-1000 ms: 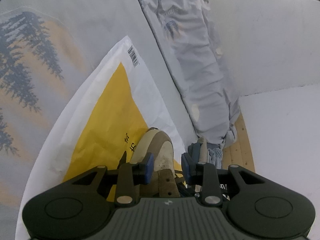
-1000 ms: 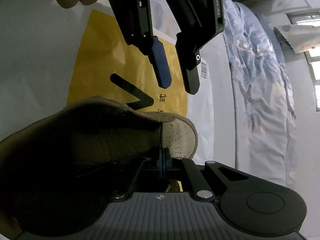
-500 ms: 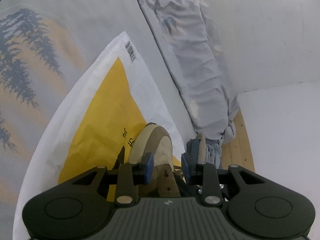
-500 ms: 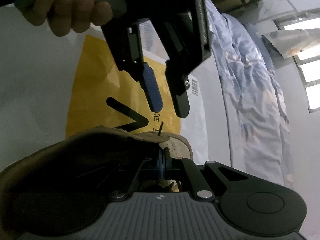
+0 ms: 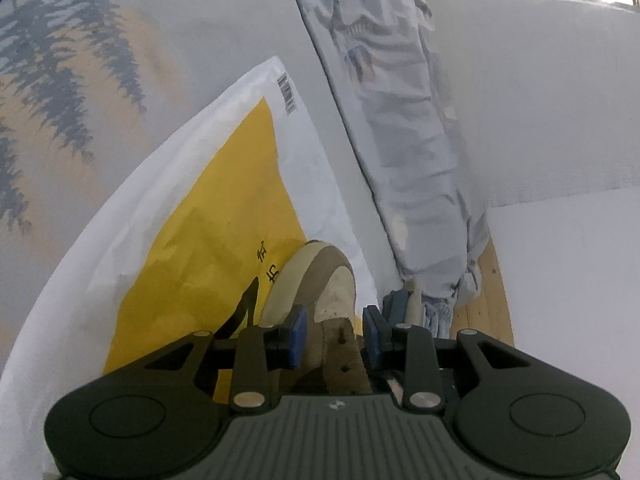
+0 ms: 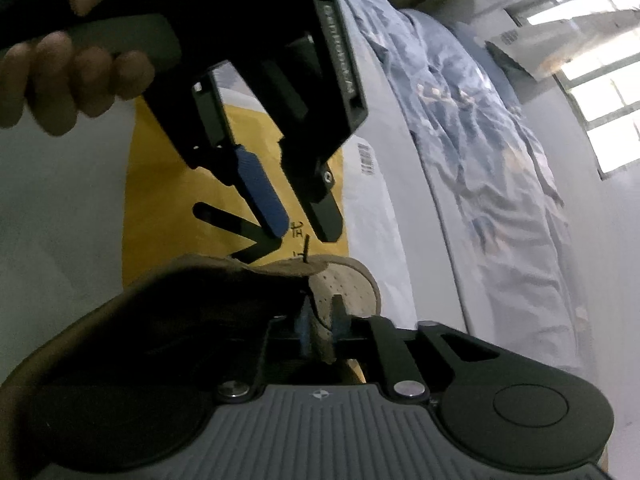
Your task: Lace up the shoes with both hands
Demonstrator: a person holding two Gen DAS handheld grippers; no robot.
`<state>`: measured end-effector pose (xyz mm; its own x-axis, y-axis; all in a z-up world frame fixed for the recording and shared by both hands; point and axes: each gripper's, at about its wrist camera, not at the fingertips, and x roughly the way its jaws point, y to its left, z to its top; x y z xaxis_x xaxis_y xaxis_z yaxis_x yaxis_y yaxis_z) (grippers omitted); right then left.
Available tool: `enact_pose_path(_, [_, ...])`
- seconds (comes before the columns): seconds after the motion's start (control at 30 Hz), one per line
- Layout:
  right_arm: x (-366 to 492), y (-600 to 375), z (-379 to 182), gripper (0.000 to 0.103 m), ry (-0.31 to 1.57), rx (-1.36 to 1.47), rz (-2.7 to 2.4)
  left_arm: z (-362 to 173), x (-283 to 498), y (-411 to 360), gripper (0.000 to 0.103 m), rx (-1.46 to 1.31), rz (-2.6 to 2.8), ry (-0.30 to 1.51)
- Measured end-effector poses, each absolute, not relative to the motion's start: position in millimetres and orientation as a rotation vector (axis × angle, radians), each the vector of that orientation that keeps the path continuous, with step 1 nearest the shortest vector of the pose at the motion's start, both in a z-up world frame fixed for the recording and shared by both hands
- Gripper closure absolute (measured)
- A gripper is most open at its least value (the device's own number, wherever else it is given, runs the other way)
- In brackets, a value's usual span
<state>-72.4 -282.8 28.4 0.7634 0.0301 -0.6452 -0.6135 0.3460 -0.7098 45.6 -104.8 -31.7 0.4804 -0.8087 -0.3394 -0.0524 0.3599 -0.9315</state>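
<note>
A tan suede shoe [image 5: 320,280] lies on a yellow and white bag, toe pointing away. A short black lace tip [image 5: 343,334] pokes up through an eyelet in the shoe's flap [image 6: 256,272]. My left gripper [image 5: 334,336] stands open, its blue pads on either side of that tip without touching it. In the right wrist view the left gripper [image 6: 302,232] hangs just above the lace tip [image 6: 306,248]. My right gripper [image 6: 320,324] sits low against the flap's underside; its jaws are opening, with a gap between the pads. Whether the lace runs between them is hidden.
The bag [image 5: 192,264] rests on a grey sheet with a tree print [image 5: 60,80]. A blue patterned duvet [image 5: 400,120] runs along the right, with a white wall [image 5: 560,120] and a strip of wooden floor [image 5: 492,304] beyond. A hand [image 6: 76,72] holds the left gripper.
The lace tip has risen through the eyelet. The right gripper's pads, shut before, have parted. In the right wrist view the left gripper has come down closer to the flap.
</note>
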Motion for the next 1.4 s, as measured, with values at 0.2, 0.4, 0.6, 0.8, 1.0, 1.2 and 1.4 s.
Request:
enact_pose_path(0.2, [-88,-293,49,0.062,0.593,-1.048,0.370,-30,40,-107,0.076,-1.110,-0.569,0.951])
enact_pose_path(0.4, [-100,-322,96,0.043,0.524,-0.581,0.144,-27,32,-110,0.076,-1.118,-0.539,0.910])
enact_pose_path(0.6, [-128,-359,101,0.036,0.416,-0.181,0.031,-24,25,-113,0.076,-1.104,-0.509,0.884])
enact_pose_path(0.8, [-133,-371,87,0.036,0.425,-0.106,0.026,-16,21,-114,0.076,-1.092,-0.470,0.837])
enact_pose_path(1.0, [-130,-371,66,0.036,0.456,-0.140,0.011,-7,16,-119,0.076,-1.008,-0.435,0.827])
enact_pose_path(1.2, [-129,-371,59,0.036,0.488,-0.101,0.048,2,12,-118,0.076,-0.969,-0.425,0.813])
enact_pose_path(1.4, [-128,-369,57,0.036,0.485,-0.093,0.030,-2,11,-127,0.076,-0.972,-0.414,0.830])
